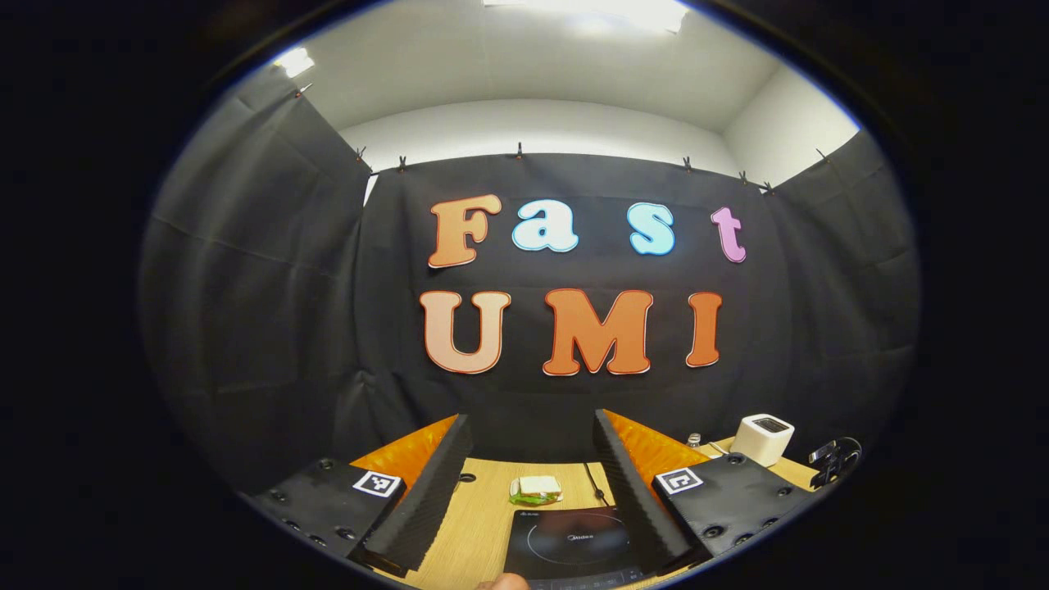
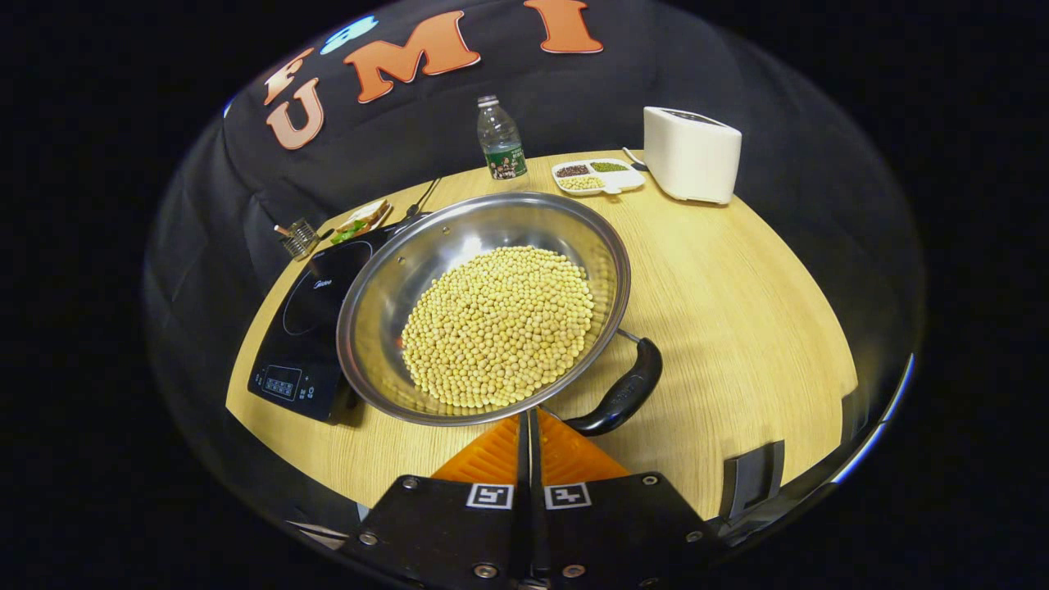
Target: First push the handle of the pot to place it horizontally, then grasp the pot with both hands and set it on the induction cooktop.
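So the right gripper (image 2: 529,430) has its fingers pressed together right at the near rim of the pot (image 2: 483,307); can't tell if they actually pinch it. The pot's full of soybeans (image 2: 498,325), partly over the cooktop (image 2: 307,332), its handle (image 2: 620,391) sticking out toward the right. The left gripper (image 1: 533,492) is spread wide above the table (image 1: 483,512), with the cooktop (image 1: 571,542) and a sandwich (image 1: 536,489) in front.
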